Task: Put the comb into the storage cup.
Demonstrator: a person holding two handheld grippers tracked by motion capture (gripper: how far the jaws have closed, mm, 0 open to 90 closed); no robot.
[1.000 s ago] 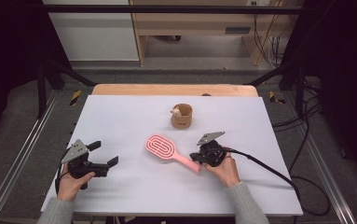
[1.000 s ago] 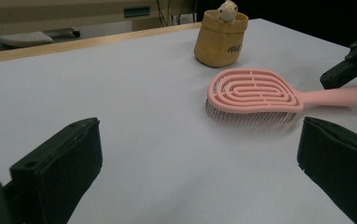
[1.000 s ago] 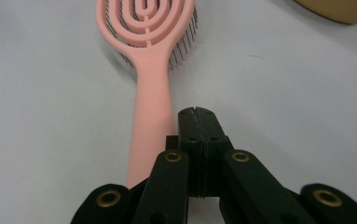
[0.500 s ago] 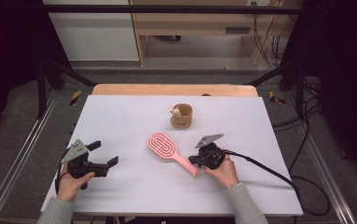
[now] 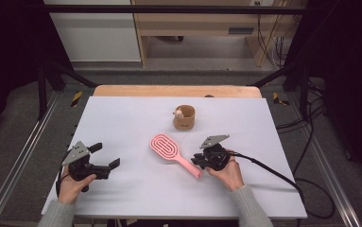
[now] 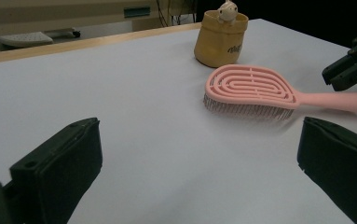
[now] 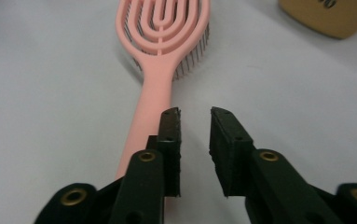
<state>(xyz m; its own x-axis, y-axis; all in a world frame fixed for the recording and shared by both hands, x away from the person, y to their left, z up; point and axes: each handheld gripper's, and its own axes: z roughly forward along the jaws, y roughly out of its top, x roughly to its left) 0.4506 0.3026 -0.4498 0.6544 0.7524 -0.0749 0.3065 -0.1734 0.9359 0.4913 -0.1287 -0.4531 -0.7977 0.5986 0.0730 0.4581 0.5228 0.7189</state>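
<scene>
While lying bristles-down mid-table, pink hairbrush (image 5: 174, 153) just before brown cup (image 5: 184, 117); right gripper (image 7: 195, 140) just parted, handle beside left jaw, nothing pinched; left gripper (image 5: 104, 158) spread wide, idle.

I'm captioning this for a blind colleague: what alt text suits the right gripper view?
The right claw hovers open over the white table, a pink hairbrush handle lying under its left jaw, not between the pads. A tan cup edge peeks in top right.

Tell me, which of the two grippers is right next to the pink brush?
The right gripper, beside the pink brush's handle, its jaws just opened and nothing between them. The left gripper sits far off near the table's left edge.
</scene>
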